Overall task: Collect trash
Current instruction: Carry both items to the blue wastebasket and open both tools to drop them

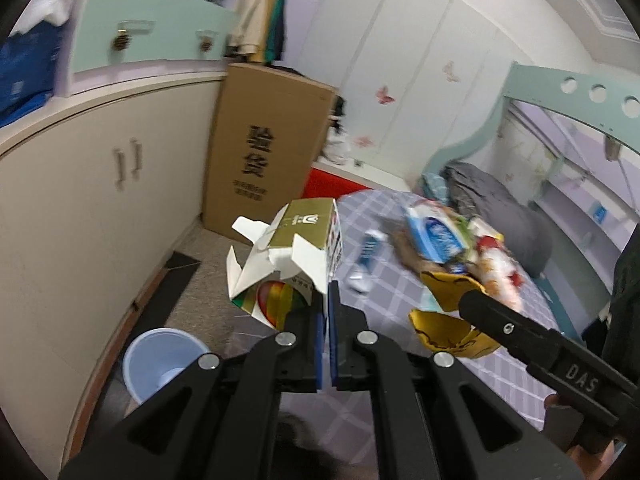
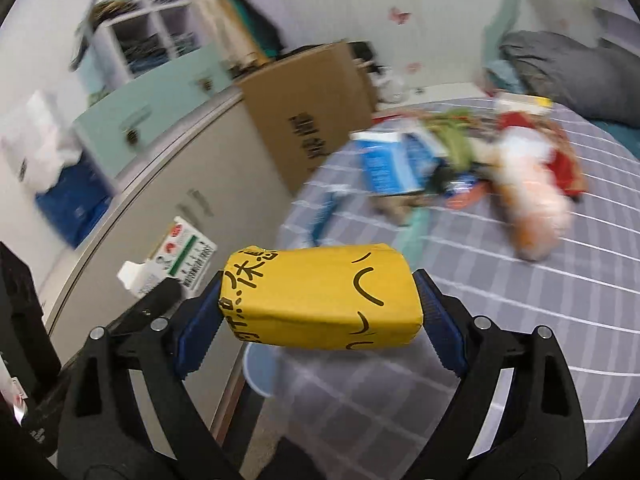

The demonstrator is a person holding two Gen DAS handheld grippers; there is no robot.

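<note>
The light blue bin [image 1: 162, 364] stands on the floor beside the cream cabinet [image 1: 100, 208], its inside showing only bare plastic; the left gripper [image 1: 330, 300], jaws fully closed, pinches a flap of the opened white-and-gold carton [image 1: 296, 252] above the floor near the bin. The right gripper [image 2: 320, 308], jaws wide, clamps the yellow carton [image 2: 320, 300] endwise between its blue pads (the carton hangs over the bed edge). Further trash [image 1: 452, 244] lies heaped on the checked bedsheet [image 1: 384, 288], a tall cardboard box [image 1: 260, 152] leans between cabinet and bed, and white wardrobe doors [image 1: 400, 60] close the background.
</note>
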